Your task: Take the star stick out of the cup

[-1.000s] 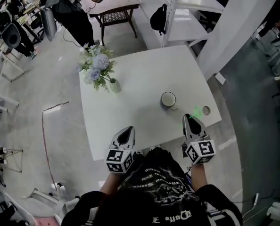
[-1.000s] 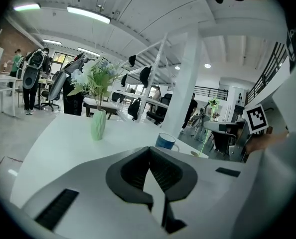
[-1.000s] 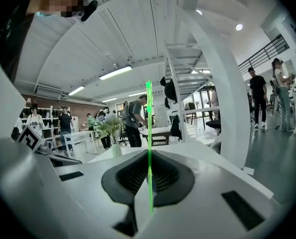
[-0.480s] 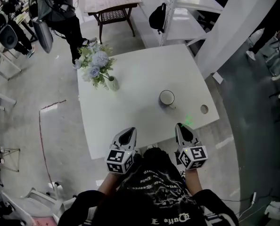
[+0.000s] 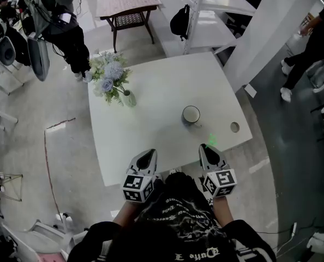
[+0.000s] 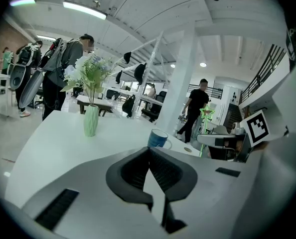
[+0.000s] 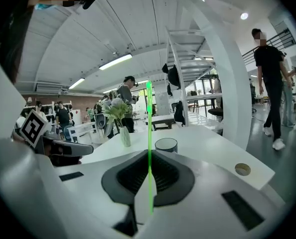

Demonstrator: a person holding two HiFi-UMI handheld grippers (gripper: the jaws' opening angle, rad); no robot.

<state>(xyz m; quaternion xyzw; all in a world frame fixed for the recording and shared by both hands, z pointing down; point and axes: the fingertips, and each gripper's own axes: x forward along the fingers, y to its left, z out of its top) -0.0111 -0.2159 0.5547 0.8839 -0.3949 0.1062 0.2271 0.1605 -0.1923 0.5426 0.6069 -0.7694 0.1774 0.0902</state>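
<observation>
Star stick stands upright, pinched in my right gripper, well clear of the cup; I judge vertical suits a clean lift-out. My left gripper rests closed, empty.

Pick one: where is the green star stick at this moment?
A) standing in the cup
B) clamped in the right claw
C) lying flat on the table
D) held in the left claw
B: in the right gripper view the star stick rises from between the closed jaws of the right claw, while the cup sits apart on the table with nothing sticking out of it.
</observation>
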